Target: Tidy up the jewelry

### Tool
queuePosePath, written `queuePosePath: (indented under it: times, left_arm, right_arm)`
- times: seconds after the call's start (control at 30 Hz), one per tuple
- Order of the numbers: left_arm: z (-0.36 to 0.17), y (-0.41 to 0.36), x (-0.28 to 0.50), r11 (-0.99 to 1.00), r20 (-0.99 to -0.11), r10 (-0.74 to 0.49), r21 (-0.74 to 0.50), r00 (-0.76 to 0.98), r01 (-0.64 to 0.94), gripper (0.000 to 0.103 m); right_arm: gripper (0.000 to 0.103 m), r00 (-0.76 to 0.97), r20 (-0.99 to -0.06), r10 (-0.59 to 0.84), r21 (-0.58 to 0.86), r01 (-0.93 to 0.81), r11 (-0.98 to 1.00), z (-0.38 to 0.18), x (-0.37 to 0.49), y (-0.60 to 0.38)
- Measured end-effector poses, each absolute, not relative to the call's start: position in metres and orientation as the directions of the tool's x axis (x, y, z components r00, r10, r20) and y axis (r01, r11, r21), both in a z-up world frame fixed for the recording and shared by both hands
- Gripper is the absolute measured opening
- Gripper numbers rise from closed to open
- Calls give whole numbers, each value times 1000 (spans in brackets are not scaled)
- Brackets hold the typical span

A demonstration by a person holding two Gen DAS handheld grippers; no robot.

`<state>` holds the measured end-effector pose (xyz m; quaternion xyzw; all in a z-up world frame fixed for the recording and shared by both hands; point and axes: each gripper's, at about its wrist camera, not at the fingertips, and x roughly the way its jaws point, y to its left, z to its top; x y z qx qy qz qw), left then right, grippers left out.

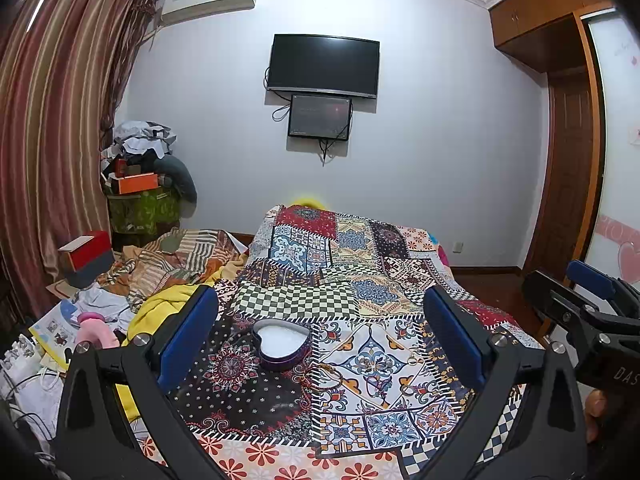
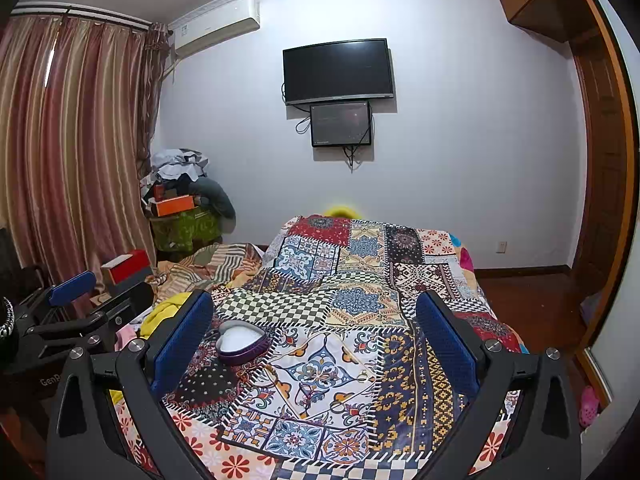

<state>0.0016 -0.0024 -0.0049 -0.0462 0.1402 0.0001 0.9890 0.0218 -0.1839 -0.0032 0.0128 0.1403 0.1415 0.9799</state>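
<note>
Bed cover: a patchwork quilt (image 1: 360,280) is lying beneath and ahead of both grippers, its long axis running away toward the far wall.
Left gripper: the left gripper (image 1: 320,332) is hovering above the quilt with its blue fingers spread wide, gripping nothing.
Right gripper: the right gripper (image 2: 314,334) is likewise standing wide open and empty; the left wrist view is catching its side at the right edge, lettered "DAS".
Left view only: a pink toy (image 1: 94,332) and a fingertip at the lower right edge are showing.
Right view only: the left gripper's body is showing "GenR", cut off; pink slippers (image 2: 590,406) are lying on the floor.
Box: a purple heart-shaped box (image 1: 281,344) is sitting open between the left fingers, white-lined, its point facing the camera.
Jewelry: cord bracelets (image 1: 340,376) and a thin ring (image 2: 362,376) are lying just right of the box, hard to make out against the pattern.
</note>
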Motion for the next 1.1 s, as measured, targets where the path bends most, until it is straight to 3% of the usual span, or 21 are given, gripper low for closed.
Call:
queuePosePath:
  times: [1.1]
  left_arm:
    - [-3, -3, 3, 996, -282, -6, -83, 959, -18, 103]
  right_arm:
    - [101, 920, -293, 261, 55, -256, 965, -7, 30, -186]
